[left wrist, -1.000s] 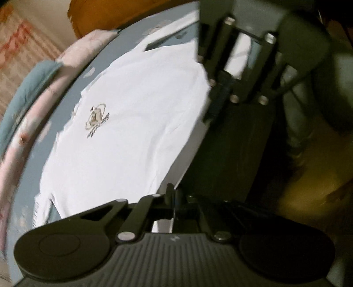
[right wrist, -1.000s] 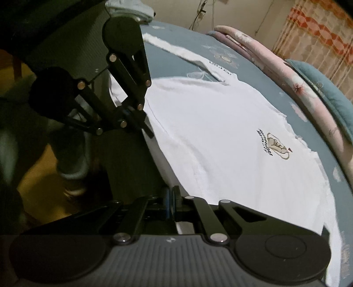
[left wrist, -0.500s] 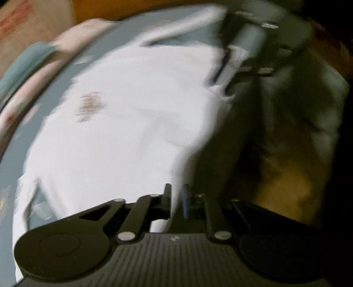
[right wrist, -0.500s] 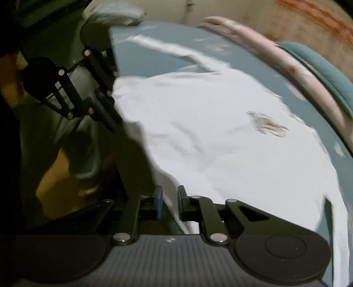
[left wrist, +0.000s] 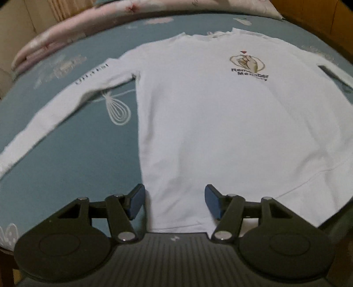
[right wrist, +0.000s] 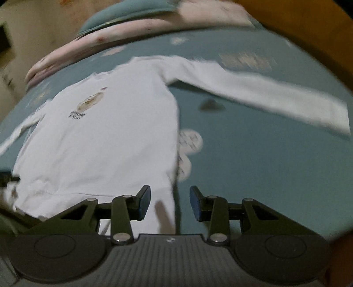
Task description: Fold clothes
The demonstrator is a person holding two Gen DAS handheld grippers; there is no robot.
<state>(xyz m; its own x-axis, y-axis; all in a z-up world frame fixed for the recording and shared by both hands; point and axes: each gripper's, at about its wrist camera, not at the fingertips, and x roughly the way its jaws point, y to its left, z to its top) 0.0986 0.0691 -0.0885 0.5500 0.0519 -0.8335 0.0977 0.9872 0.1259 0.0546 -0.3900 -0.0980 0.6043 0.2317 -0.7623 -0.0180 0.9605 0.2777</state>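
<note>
A white long-sleeved shirt point(left wrist: 220, 132) with a small chest logo point(left wrist: 248, 64) lies flat, front up, on a blue-green bedsheet point(left wrist: 66, 159), sleeves spread out. My left gripper point(left wrist: 175, 204) hangs over the hem's left corner, jaws opening, pads apart and not pressing the cloth. In the right wrist view the same shirt point(right wrist: 106, 136) fills the left half, one sleeve point(right wrist: 264, 97) stretching right. My right gripper point(right wrist: 169, 203) hovers over the hem's right corner, jaws opening too, gripping nothing.
Pink floral bedding point(left wrist: 72, 28) is rolled along the far side of the bed, with a teal pillow point(right wrist: 123, 15) behind it. A wooden bed frame point(right wrist: 308, 28) curves around the right. The sheet carries white printed motifs point(left wrist: 118, 110).
Both grippers were shut at the shirt's hem and have opened, letting it go. Both views rolled upright and swung apart, so neither gripper sees the other now.
</note>
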